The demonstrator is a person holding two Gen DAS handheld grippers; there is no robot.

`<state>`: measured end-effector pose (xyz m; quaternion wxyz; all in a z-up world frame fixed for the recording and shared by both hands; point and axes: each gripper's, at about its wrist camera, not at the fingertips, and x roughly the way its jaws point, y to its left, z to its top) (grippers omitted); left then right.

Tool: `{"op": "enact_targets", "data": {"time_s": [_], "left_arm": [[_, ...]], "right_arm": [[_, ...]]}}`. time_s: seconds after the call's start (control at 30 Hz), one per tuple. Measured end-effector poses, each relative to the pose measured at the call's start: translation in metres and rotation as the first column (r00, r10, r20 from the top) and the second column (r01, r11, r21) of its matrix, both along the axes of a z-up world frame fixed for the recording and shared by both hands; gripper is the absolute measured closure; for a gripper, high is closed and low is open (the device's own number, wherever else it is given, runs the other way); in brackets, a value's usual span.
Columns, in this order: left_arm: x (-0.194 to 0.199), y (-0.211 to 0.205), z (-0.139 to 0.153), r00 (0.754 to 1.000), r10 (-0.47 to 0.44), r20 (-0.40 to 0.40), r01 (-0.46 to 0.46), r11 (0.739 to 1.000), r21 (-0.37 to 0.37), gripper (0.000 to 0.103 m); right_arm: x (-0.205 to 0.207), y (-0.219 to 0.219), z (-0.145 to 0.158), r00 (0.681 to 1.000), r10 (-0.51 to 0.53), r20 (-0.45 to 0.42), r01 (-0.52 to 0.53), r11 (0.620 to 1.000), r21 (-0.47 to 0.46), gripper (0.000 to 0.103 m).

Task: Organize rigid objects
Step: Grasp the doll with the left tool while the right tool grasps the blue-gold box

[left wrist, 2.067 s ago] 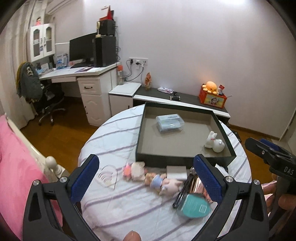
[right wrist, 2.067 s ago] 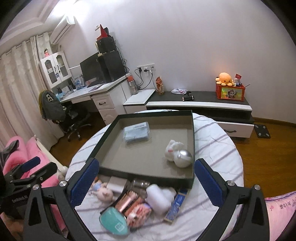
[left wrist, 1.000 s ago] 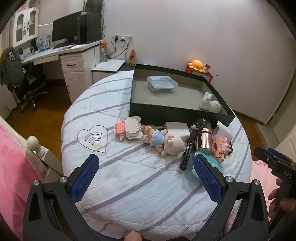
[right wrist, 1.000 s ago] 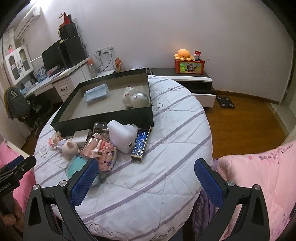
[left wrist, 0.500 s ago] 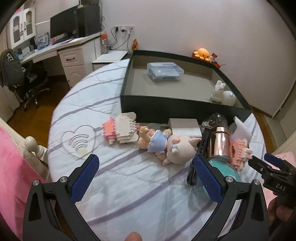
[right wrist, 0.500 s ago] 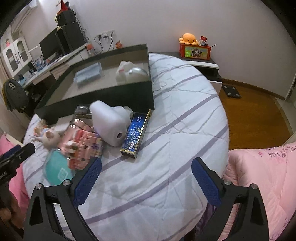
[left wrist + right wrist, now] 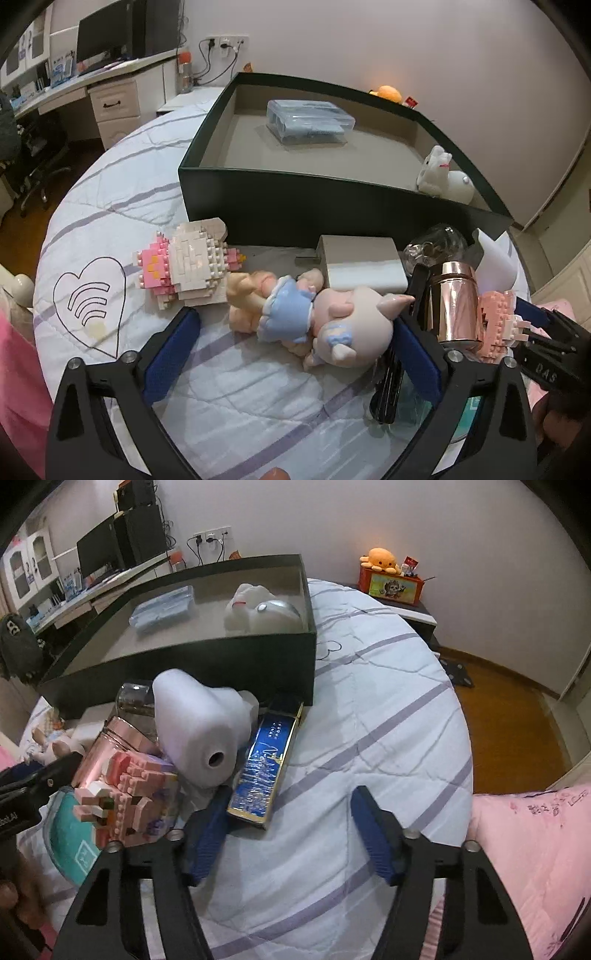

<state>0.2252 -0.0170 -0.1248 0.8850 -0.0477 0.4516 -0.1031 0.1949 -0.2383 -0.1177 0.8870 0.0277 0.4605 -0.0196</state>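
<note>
My left gripper [image 7: 295, 343] is open, low over the bed, its fingers either side of a pig doll in a blue dress [image 7: 314, 317]. A pink-and-white brick figure [image 7: 188, 269] lies to its left, a grey box [image 7: 360, 264] and a rose-gold bottle [image 7: 452, 306] to its right. My right gripper [image 7: 288, 827] is open, just in front of a blue-and-gold box [image 7: 266, 768]. A white rounded device [image 7: 197, 731] and a pink brick figure [image 7: 125, 794] lie to its left. A dark open box [image 7: 295, 199] holds a clear case [image 7: 310, 120] and a white rabbit [image 7: 436, 173].
A teal round item [image 7: 70, 838] lies under the pink brick figure. A heart patch [image 7: 88, 299] marks the striped quilt. A pink duvet [image 7: 532, 856] lies at the right. A desk with a monitor [image 7: 103, 40] and a low cabinet with an orange toy [image 7: 384, 559] stand behind.
Both grippers have moved down and closer to the objects on the bed. The left now straddles the pig doll; the right has closed in on the blue-and-gold box.
</note>
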Motion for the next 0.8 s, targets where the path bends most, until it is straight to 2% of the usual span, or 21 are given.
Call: {"op": "enact_targets", "data": {"time_s": [0.1, 0.17, 0.3, 0.37, 0.63, 0.8], "left_arm": [[-0.001, -0.003, 0.000, 1.000, -0.009, 0.003, 0.009, 1.000, 0.007, 0.010], [-0.001, -0.005, 0.001, 1.000, -0.029, 0.004, 0.029, 1.000, -0.010, 0.022], [-0.001, -0.002, 0.001, 0.999, -0.032, -0.004, 0.032, 0.999, -0.023, 0.022], [-0.004, 0.001, 0.002, 1.000, -0.030, -0.006, 0.030, 0.999, -0.038, 0.022], [-0.017, 0.005, 0.008, 1.000, -0.022, -0.004, 0.022, 0.999, -0.035, 0.022], [-0.024, 0.008, 0.019, 1.000, -0.015, 0.011, 0.016, 0.999, -0.029, 0.022]], "right_arm": [[0.005, 0.000, -0.001, 1.000, -0.001, 0.003, 0.001, 1.000, -0.011, 0.042], [0.007, 0.005, -0.002, 1.000, 0.003, 0.009, -0.003, 0.999, -0.032, 0.043], [0.007, 0.012, 0.000, 0.999, 0.044, 0.025, -0.043, 0.999, -0.034, 0.080], [0.004, 0.015, 0.001, 0.998, 0.053, 0.025, -0.052, 0.997, -0.055, 0.081], [-0.010, -0.002, 0.009, 0.998, 0.050, 0.028, -0.051, 0.998, 0.047, 0.083], [-0.018, -0.006, 0.021, 0.997, 0.052, 0.054, -0.056, 0.996, 0.076, 0.083]]}}
